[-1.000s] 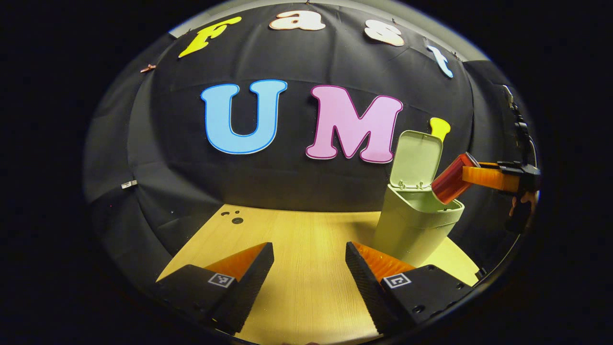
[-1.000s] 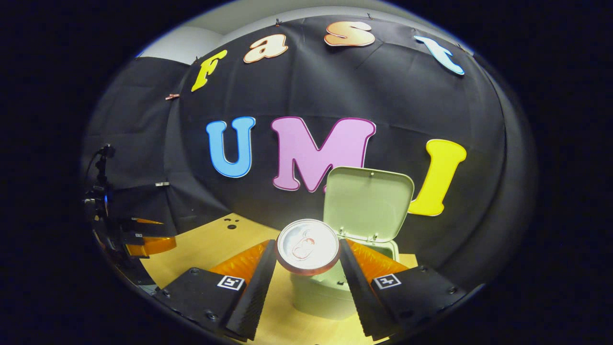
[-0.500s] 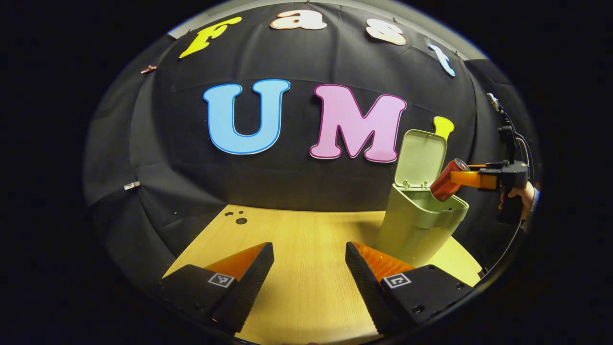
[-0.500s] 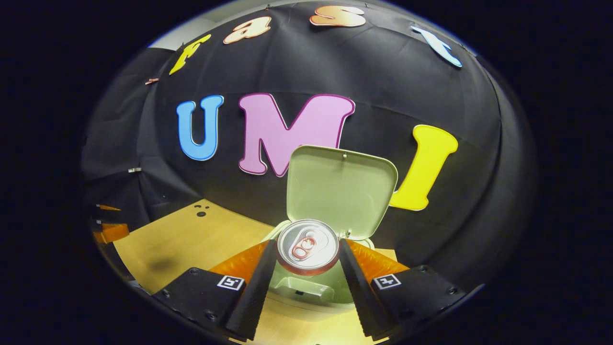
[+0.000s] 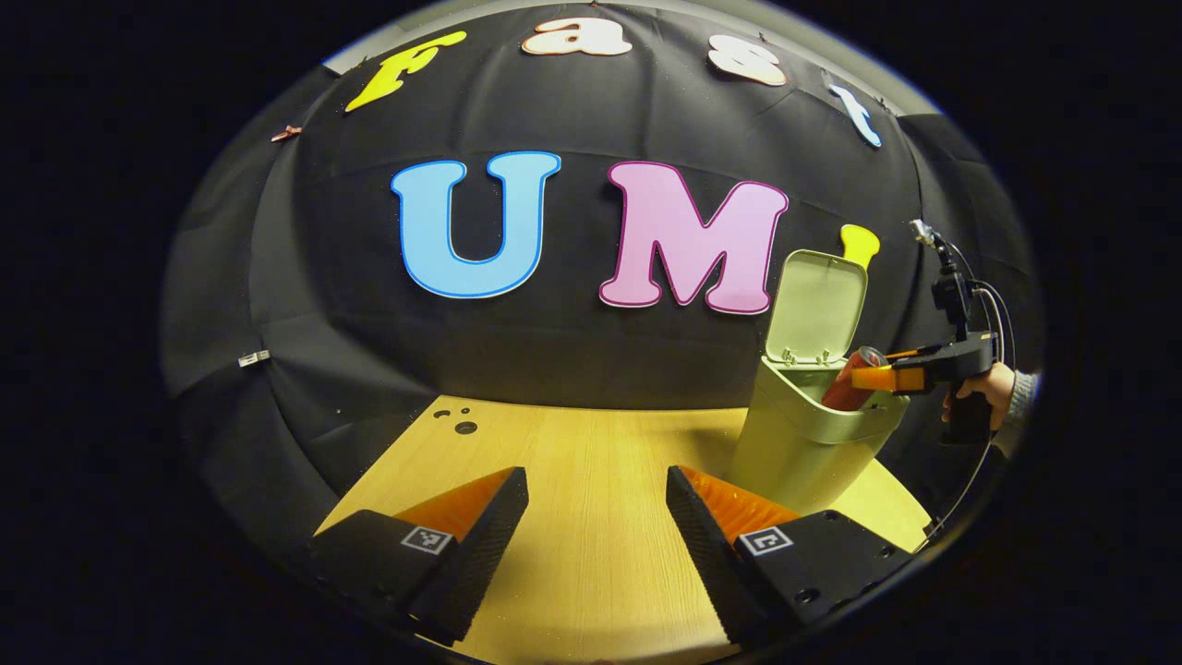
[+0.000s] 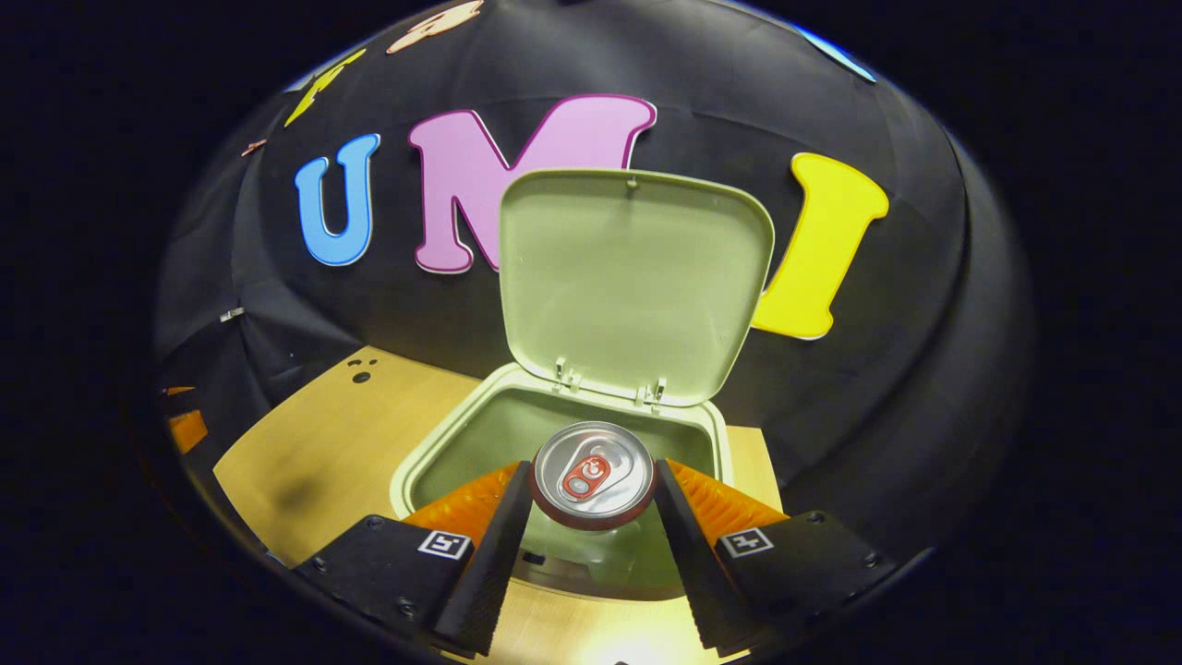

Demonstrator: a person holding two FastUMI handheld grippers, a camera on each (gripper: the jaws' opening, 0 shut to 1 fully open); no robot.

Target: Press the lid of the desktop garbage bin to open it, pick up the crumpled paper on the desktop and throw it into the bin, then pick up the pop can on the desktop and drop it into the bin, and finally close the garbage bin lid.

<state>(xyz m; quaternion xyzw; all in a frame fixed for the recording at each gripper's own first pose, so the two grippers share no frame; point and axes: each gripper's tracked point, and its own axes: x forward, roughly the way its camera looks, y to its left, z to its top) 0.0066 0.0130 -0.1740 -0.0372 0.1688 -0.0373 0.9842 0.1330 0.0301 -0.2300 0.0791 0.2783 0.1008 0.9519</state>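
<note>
**Holding can at the bin mouth**

Gripping the pop can (image 6: 594,473) w/ the right gripper (image 6: 592,517): both fingers press on the can's sides, jaws closed only as far as the can's width allows. In the right gripper view the can's silver top w/ red pull-tab faces the camera, and the can sits right over the open mouth of the garbage bin (image 6: 420,459), w/ the bin's inside wall showing behind and beneath it.

Bin lid (image 6: 635,277) stands up and back on its hinges at the far rim, inner face toward the right gripper. Bin is pale green, upright on the wooden desktop (image 6: 314,453).

Left gripper view shows the same from the side: bin (image 5: 799,453) at the right part of the desktop (image 5: 582,480), lid (image 5: 817,300) up, can (image 5: 845,388) tilted w/ its lower end already inside the rim, upper part above it. Right gripper (image 5: 877,377) reaches in from the right, a hand (image 5: 979,388) on its handle, cable trailing off it.

Left gripper (image 5: 597,526) hangs low over the bare desktop, well apart from the bin, jaws spread wide, nothing between its fingers (image 5: 480,536). Small dark holes (image 5: 457,420) mark the desktop's far-left corner. Can't tell from either view what lies at the bin's bottom.
</note>
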